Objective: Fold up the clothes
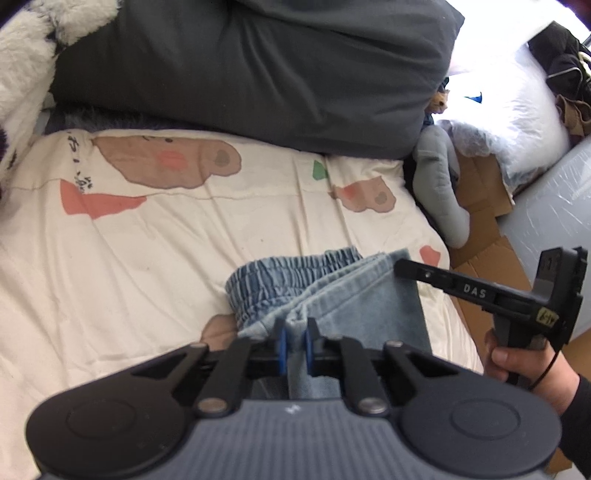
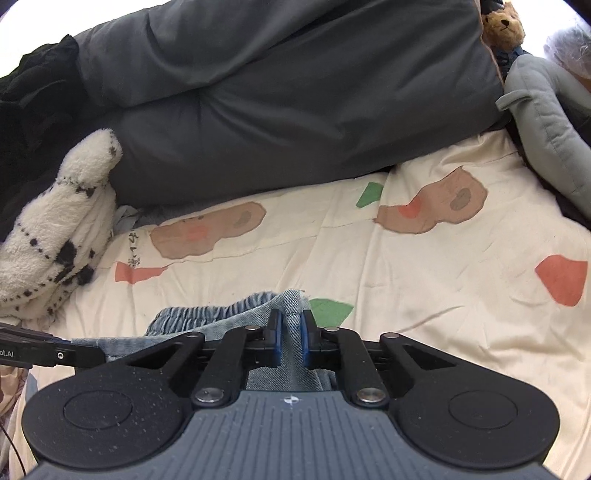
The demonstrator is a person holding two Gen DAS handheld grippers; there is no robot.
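Observation:
Light blue jeans with a gathered elastic waistband lie folded on the cream bedspread. My left gripper is shut on a fold of the denim at its near edge, blue pads pinching the cloth. In the right wrist view my right gripper is shut on another denim edge of the jeans, just in front of the waistband. The right gripper's body, held by a hand, shows at the jeans' right side. The left gripper's finger enters from the left.
A dark grey duvet is piled across the back of the bed. A fluffy white spotted blanket lies at the left. A grey plush and a teddy bear sit at the right; cardboard lies beyond the bed edge.

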